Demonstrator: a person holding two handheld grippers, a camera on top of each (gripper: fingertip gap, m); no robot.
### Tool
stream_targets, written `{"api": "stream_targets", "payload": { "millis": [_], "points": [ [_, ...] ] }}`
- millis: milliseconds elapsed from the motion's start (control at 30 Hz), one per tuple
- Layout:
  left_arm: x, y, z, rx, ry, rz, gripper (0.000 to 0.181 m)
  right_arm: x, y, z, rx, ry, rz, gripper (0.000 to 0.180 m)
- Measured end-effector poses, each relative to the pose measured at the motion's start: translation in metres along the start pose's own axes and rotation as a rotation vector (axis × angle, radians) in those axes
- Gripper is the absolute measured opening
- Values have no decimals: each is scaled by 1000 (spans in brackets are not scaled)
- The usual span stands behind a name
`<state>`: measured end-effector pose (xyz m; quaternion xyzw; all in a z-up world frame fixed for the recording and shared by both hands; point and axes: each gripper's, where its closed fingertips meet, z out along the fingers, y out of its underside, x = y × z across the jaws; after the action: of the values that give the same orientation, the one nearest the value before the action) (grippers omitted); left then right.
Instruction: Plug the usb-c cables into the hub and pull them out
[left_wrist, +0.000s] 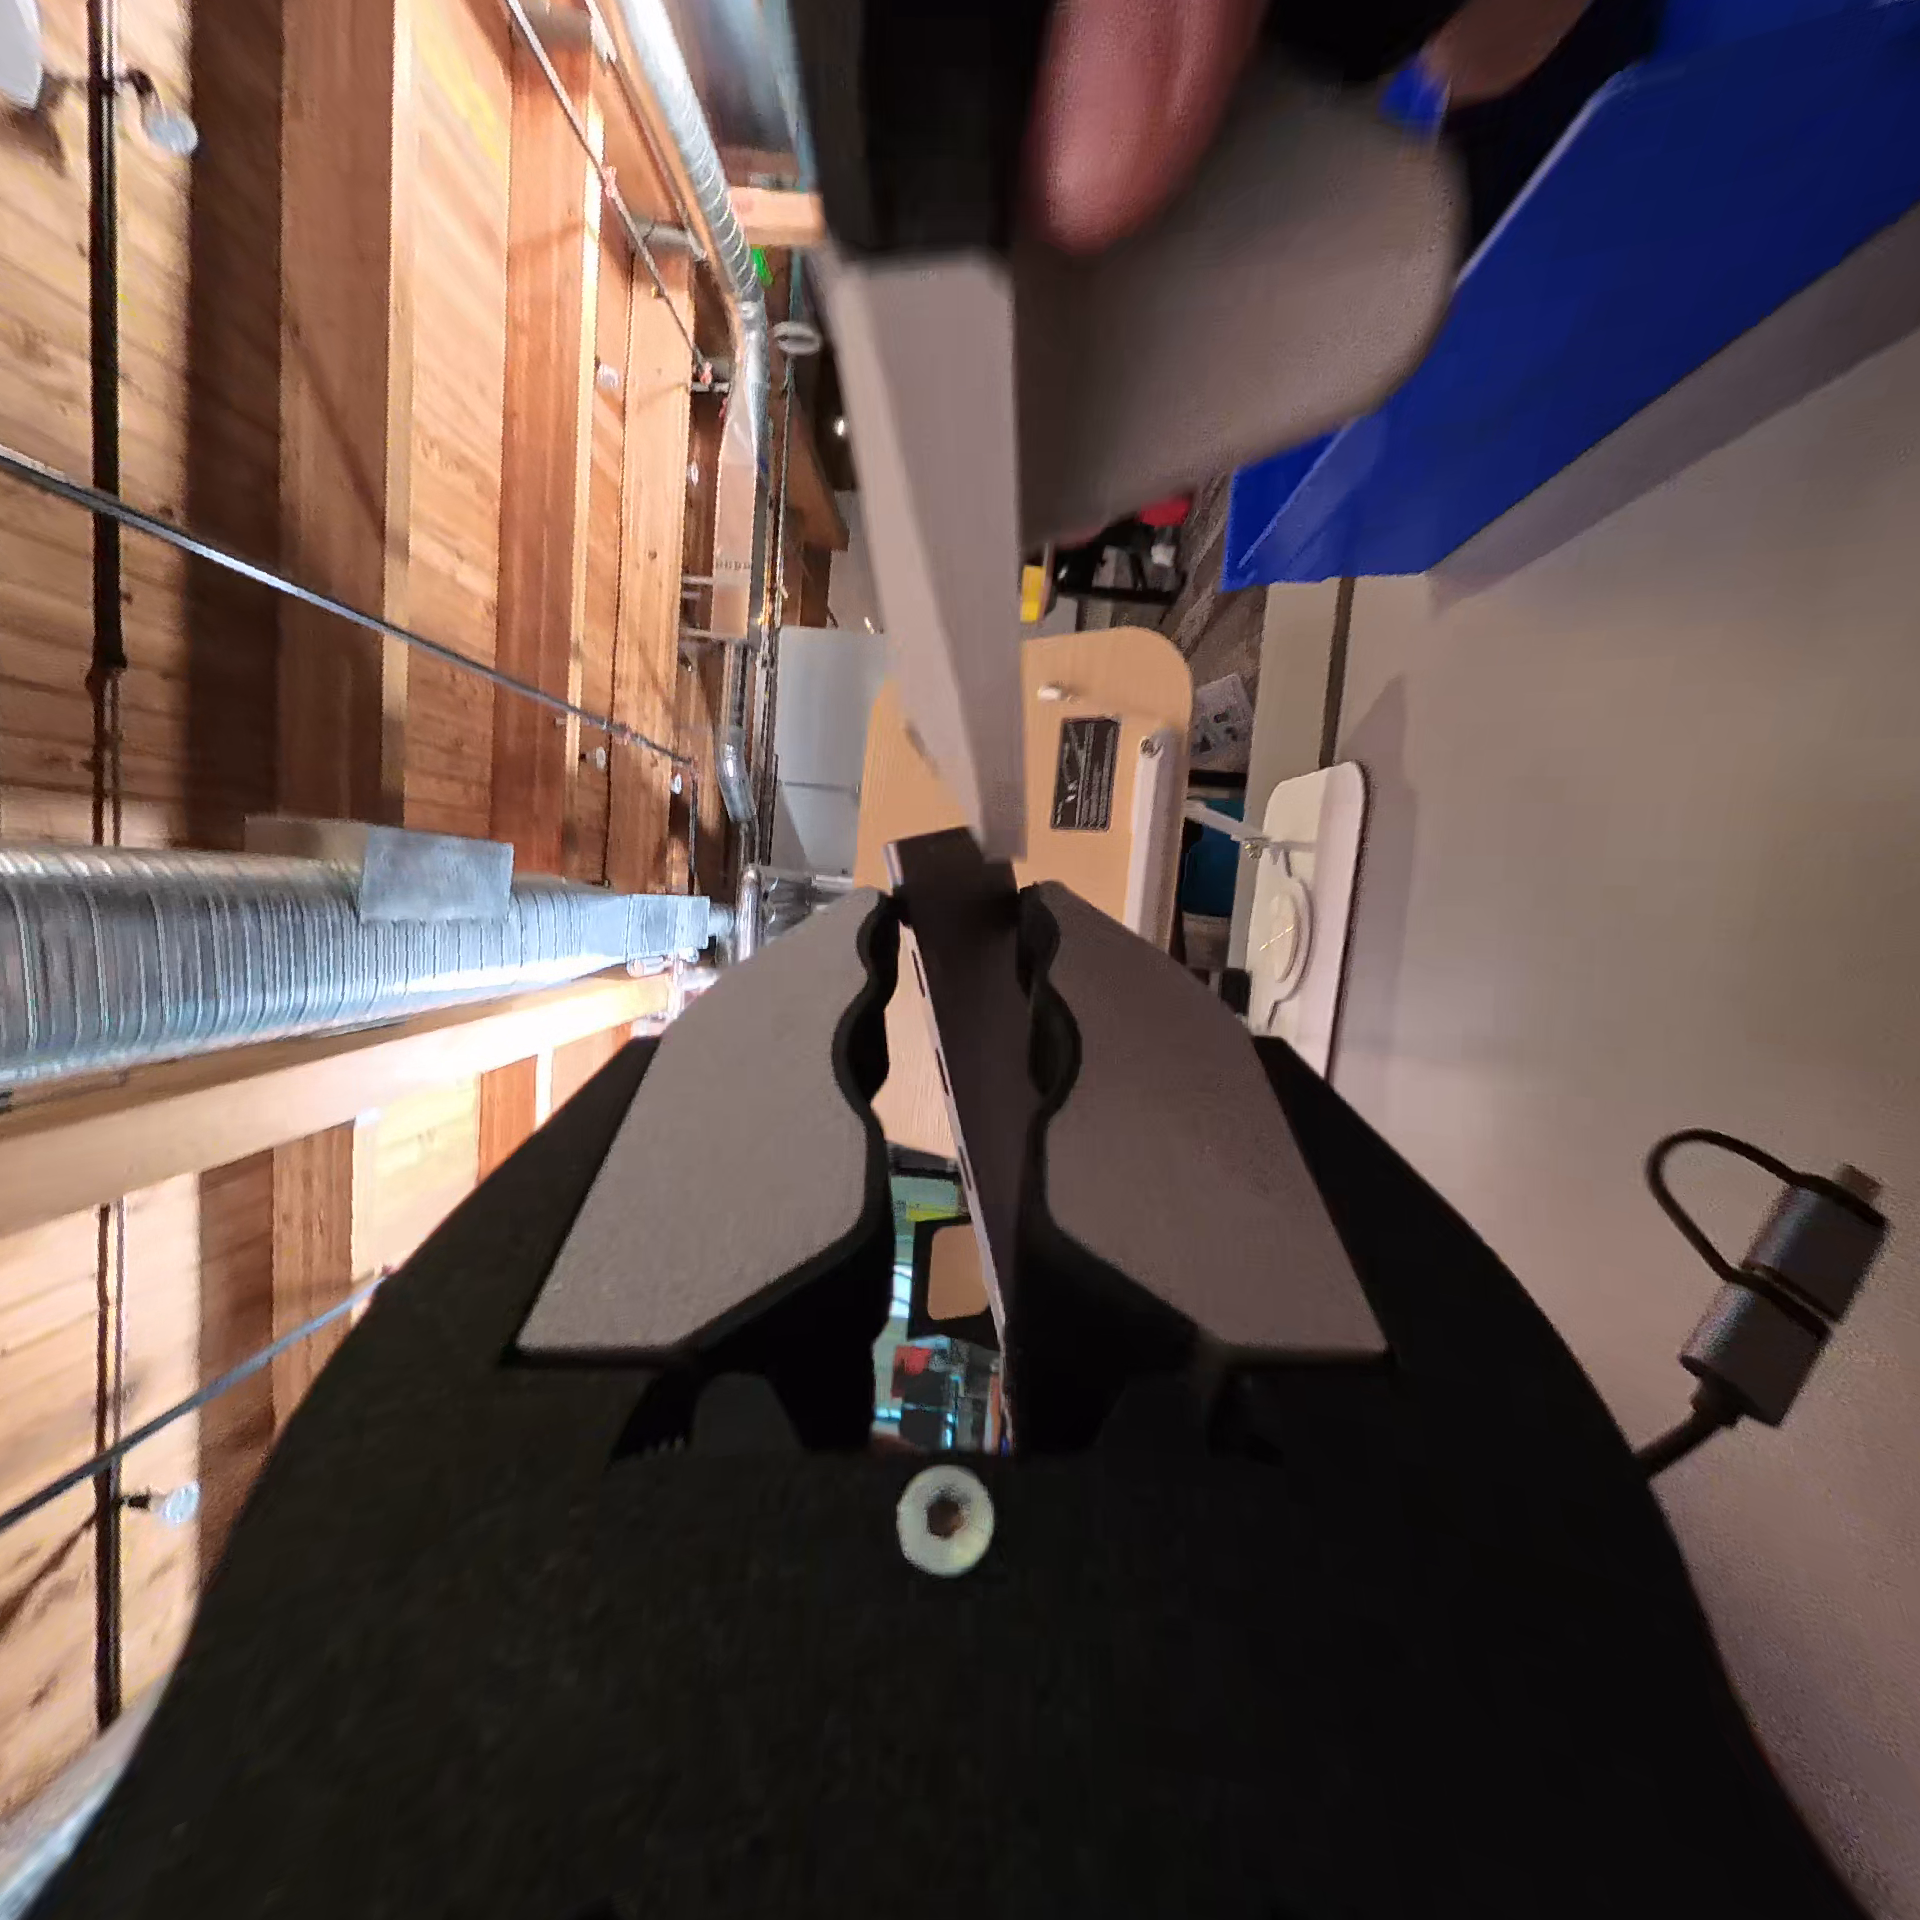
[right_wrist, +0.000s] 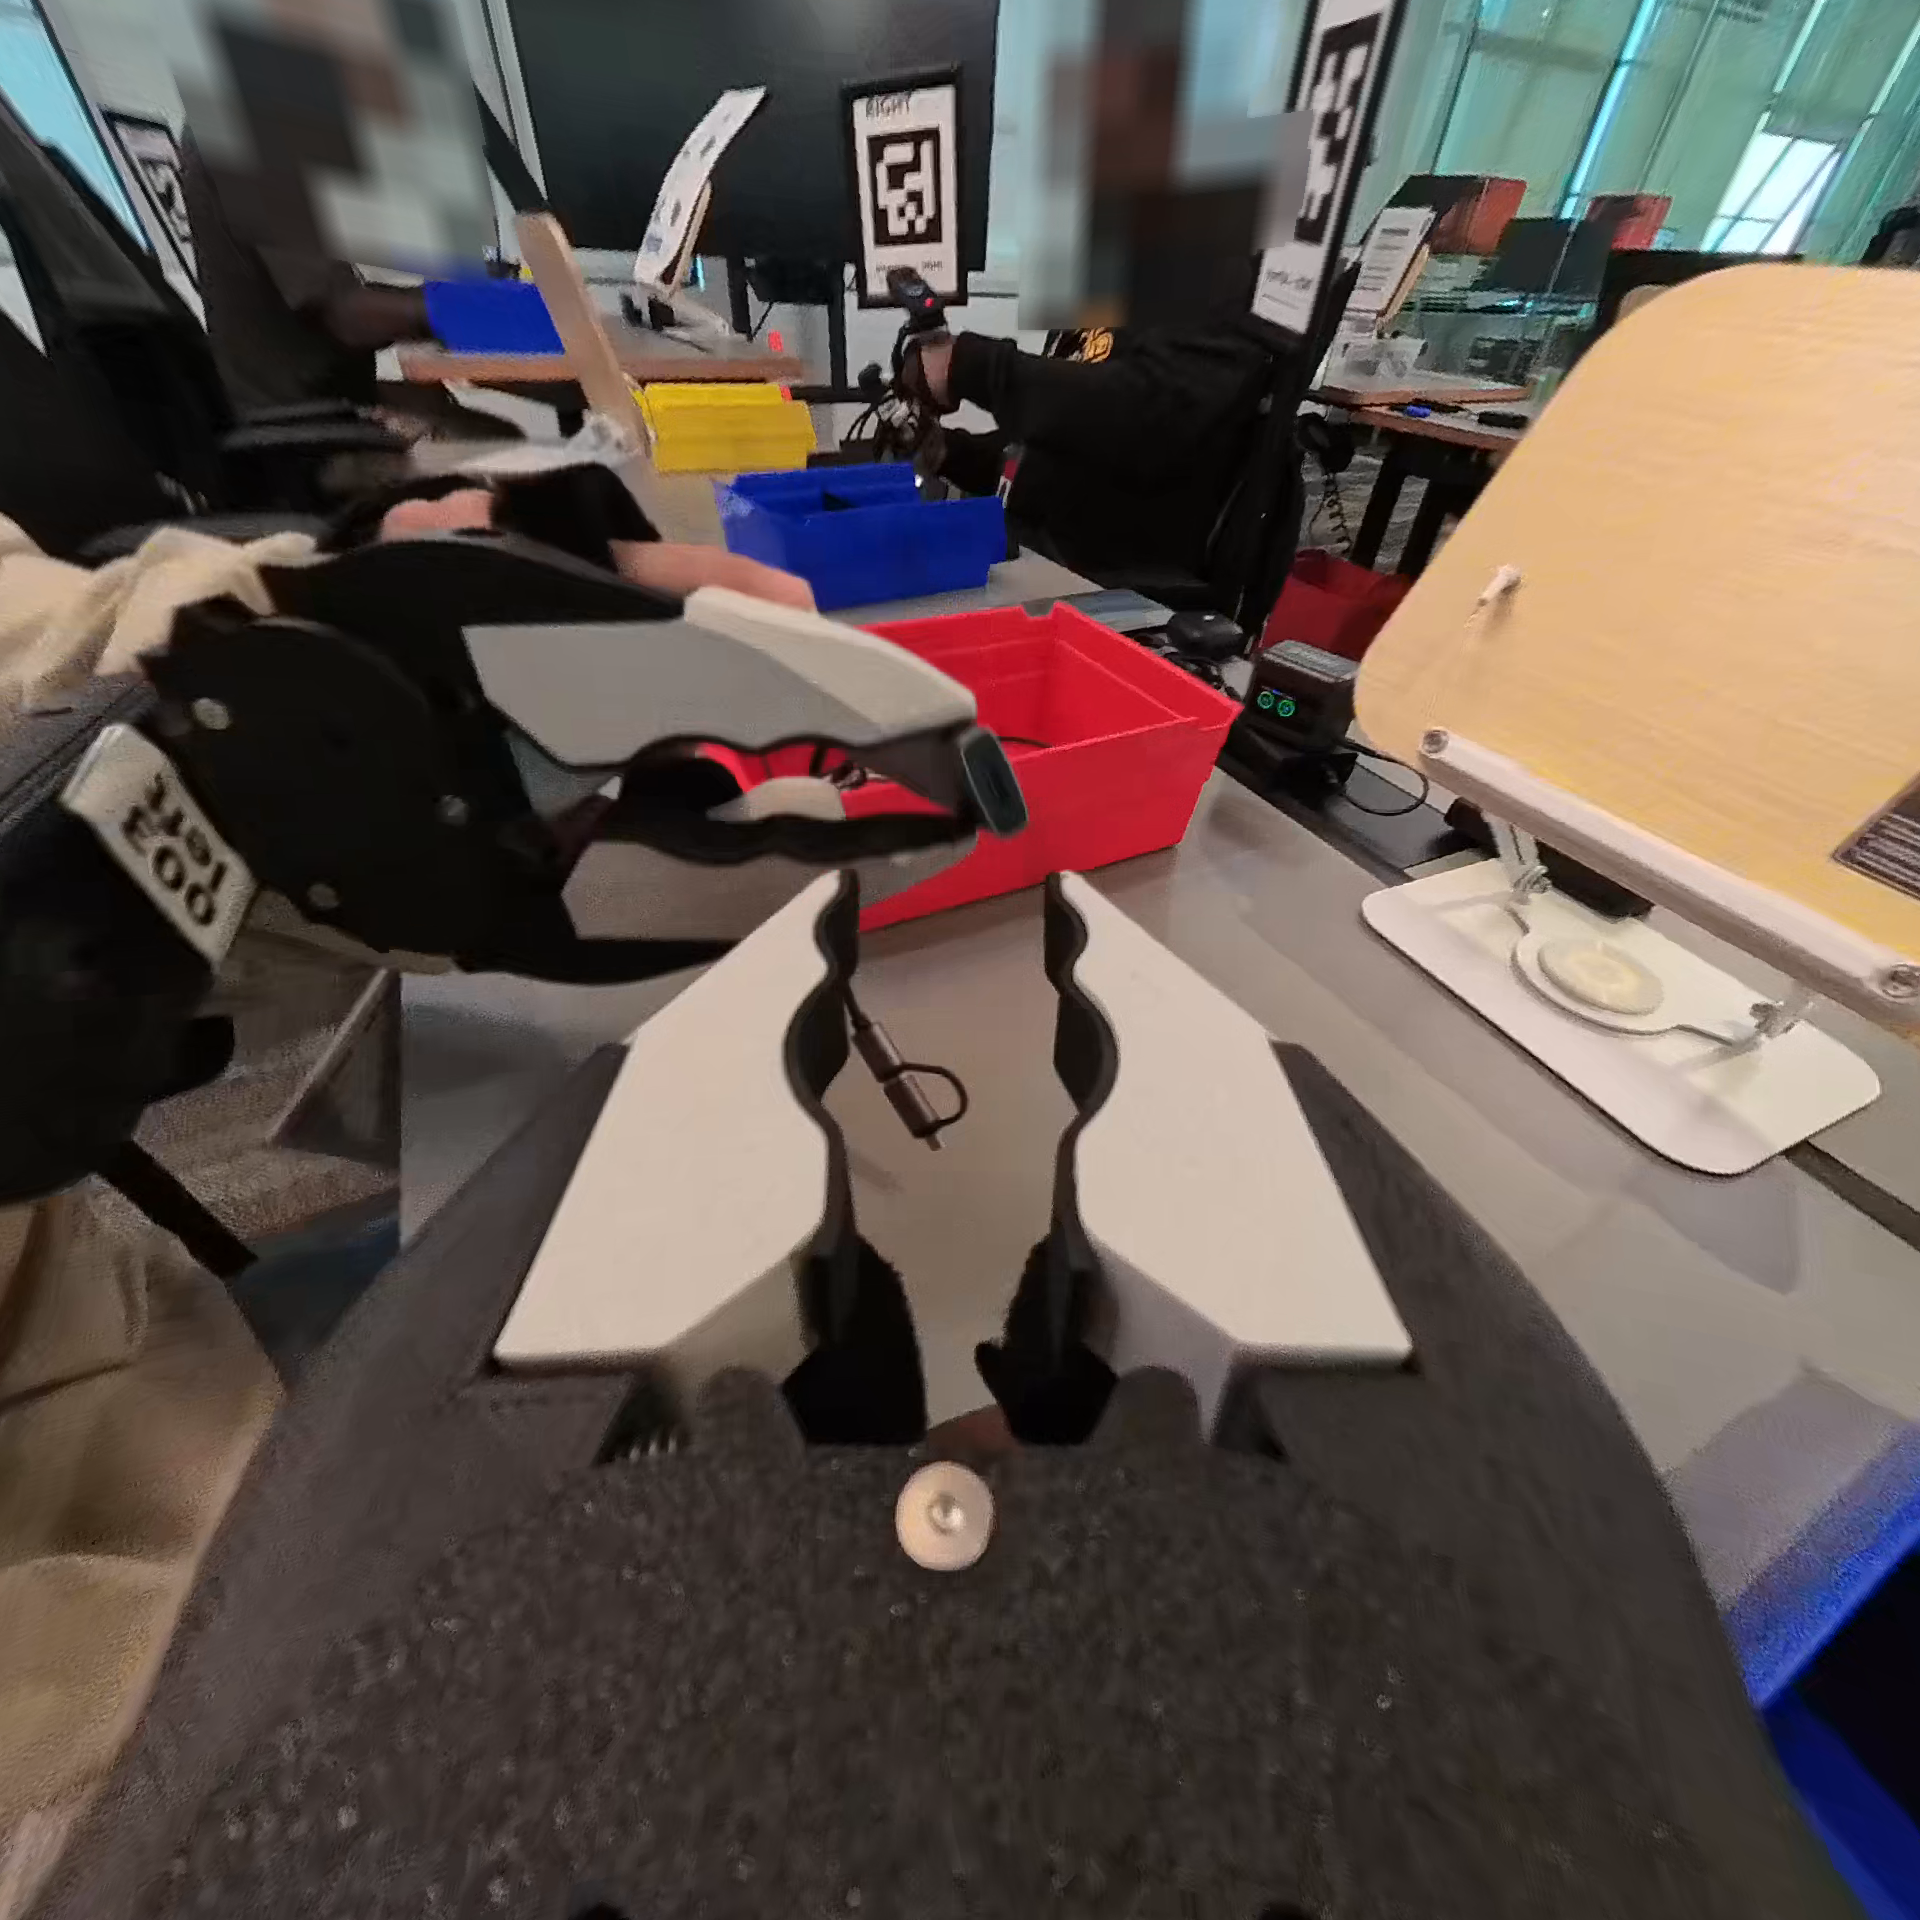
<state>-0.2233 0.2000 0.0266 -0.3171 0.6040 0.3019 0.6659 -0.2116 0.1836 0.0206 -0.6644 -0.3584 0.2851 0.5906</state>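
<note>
My left gripper (left_wrist: 956, 904) is shut on a flat dark hub (left_wrist: 966, 1039) and holds it in the air, turned on its side. In the right wrist view the left gripper (right_wrist: 951, 805) comes in from the left, with the hub's end (right_wrist: 992, 795) sticking out past its tips. My right gripper (right_wrist: 951, 904) is open and empty, just below and in front of the hub. Its blurred grey fingers (left_wrist: 935, 540) show at the top of the left wrist view, near the hub's tip. A grey USB-C cable with an adapter loop (right_wrist: 909, 1086) lies on the table (right_wrist: 1299, 1091), also seen in the left wrist view (left_wrist: 1766, 1288).
A red bin (right_wrist: 1091, 748) stands behind the hub, with a blue bin (right_wrist: 862, 530) and a yellow bin (right_wrist: 727, 426) farther back. A wooden board (right_wrist: 1662, 582) on a white base (right_wrist: 1621, 1049) stands at the right. A black device (right_wrist: 1288, 696) sits beside the red bin. People sit at other tables. My left and right fingertips are right by each other.
</note>
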Motion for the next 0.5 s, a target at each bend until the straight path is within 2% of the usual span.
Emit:
{"api": "stream_targets", "payload": {
  "millis": [200, 333, 500],
  "points": [
    [22, -19, -9, 72, 40, 56, 21, -3, 16, -1, -35, -24, -79, 27],
    [35, -33, -18, 149, 89, 85, 21, -12, 28, 0, -50, -121, -159, 24],
    [47, -34, -22, 166, 135, 59, 21, -25, 39, 6, -46, -199, -231, 9]
  ]
}}
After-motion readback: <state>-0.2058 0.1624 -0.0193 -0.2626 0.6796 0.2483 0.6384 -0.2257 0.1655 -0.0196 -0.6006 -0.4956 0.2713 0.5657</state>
